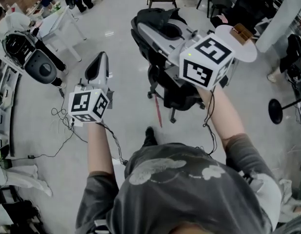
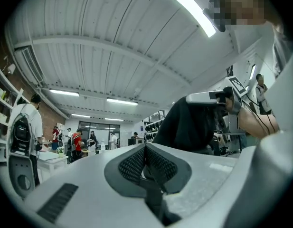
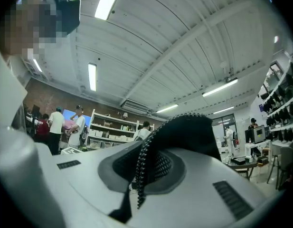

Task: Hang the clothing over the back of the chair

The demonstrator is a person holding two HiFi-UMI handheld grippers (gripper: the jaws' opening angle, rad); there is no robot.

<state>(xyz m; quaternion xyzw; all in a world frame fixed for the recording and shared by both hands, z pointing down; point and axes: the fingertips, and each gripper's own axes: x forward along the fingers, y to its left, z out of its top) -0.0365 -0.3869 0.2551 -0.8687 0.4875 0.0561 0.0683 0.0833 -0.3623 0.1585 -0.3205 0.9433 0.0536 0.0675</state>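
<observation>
My right gripper (image 1: pixel 144 29) is shut on a black piece of clothing (image 1: pixel 157 16), which bunches at its tip above the black office chair (image 1: pixel 178 95). In the right gripper view the clothing (image 3: pixel 191 132) lies pinched between the jaws (image 3: pixel 147 161), its zipper teeth hanging down the middle. My left gripper (image 1: pixel 100 60) is held off to the left of the chair, shut with nothing in it. The left gripper view shows its pads (image 2: pixel 158 163) pressed together, and beyond them the clothing (image 2: pixel 186 127) hanging from the right gripper (image 2: pixel 208 98).
A white table (image 1: pixel 57 21) and a black-and-white machine (image 1: pixel 30 57) stand at the left. Cables (image 1: pixel 62 123) trail over the floor below the left gripper. A red stick (image 1: pixel 158 113) lies by the chair base. A black round stand (image 1: pixel 276 111) is at the right. People stand far off.
</observation>
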